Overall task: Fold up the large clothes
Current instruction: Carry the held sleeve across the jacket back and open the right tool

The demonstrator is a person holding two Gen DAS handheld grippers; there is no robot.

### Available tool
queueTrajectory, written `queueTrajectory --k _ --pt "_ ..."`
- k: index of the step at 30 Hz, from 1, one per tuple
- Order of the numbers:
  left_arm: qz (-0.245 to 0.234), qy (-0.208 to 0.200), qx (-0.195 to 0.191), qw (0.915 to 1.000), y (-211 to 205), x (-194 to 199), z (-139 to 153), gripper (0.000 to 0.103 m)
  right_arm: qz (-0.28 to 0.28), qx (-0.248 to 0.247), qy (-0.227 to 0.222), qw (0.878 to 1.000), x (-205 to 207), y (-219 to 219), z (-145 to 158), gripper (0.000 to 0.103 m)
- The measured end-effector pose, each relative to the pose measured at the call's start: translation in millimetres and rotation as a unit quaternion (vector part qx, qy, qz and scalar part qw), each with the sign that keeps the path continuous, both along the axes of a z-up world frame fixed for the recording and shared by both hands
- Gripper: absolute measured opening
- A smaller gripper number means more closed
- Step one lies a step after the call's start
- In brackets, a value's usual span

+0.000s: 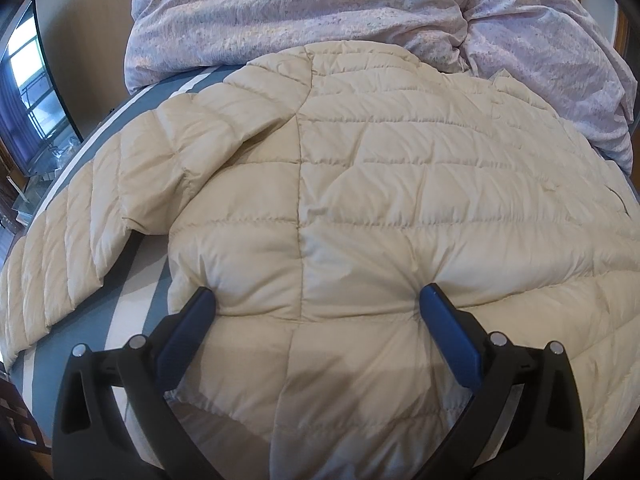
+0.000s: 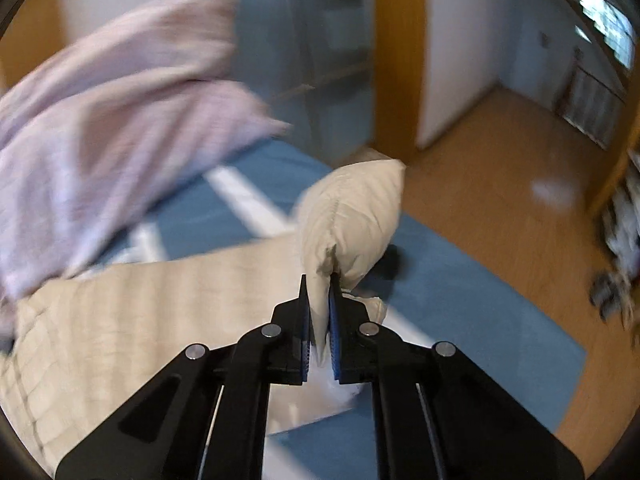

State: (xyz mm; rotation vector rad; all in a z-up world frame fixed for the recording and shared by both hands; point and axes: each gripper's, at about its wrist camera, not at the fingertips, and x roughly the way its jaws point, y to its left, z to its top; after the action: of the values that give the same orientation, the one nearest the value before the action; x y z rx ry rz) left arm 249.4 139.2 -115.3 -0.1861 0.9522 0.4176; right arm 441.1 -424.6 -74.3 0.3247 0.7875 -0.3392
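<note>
A cream quilted puffer jacket [image 1: 360, 184] lies spread, seemingly back up, over a bed with a blue sheet striped in white [image 1: 132, 280]. Beyond the fingers, at the far end of the bed, a pale lilac crumpled duvet [image 1: 320, 12] is heaped.

The left gripper [image 1: 318, 304] has its blue-padded fingers [image 1: 192, 328] standing wide apart. Both tips press down into the puffy fabric near the jacket's lower edge, dimpling it, with a broad panel of the jacket between them. They pin the cloth and do not pinch it. Off to the left of these fingers, one sleeve [image 1: 80, 216] trails toward the bed's edge.

The right gripper [image 2: 320, 304] is clamped tight on a bunched piece of the same cream jacket [image 2: 352, 216], likely a sleeve end or corner. The fabric puffs up just ahead of the pads and appears raised off the sheet. The view is blurred, suggesting quick movement.

The step looks like folding this lifted part inward over the jacket's body. To do it well, keep the left fingers anchoring the body so it does not slide, carry the held piece across smoothly, lay it flat along a quilting line, and release only once it rests.
</note>
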Motion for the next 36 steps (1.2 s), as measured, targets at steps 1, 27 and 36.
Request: queueTrajectory --k 1,27,36 --pt "0.000 0.000 0.000 1.0000 0.0 0.0 0.0 0.101 0.026 -0.004 -0.011 1.000 2.5 22.0 10.0 0.008" --pt "0.000 -0.002 -0.007 1.0000 0.7 1.2 1.6 0.101 0.446 -0.039 0.038 0.894 -25.1 475.5 -12.2 0.008" --pt "0.000 -0.003 -0.008 1.0000 1.5 0.5 2.3 0.101 0.495 -0.006 -0.031 0.868 -49.5 477.0 33.4 0.052"
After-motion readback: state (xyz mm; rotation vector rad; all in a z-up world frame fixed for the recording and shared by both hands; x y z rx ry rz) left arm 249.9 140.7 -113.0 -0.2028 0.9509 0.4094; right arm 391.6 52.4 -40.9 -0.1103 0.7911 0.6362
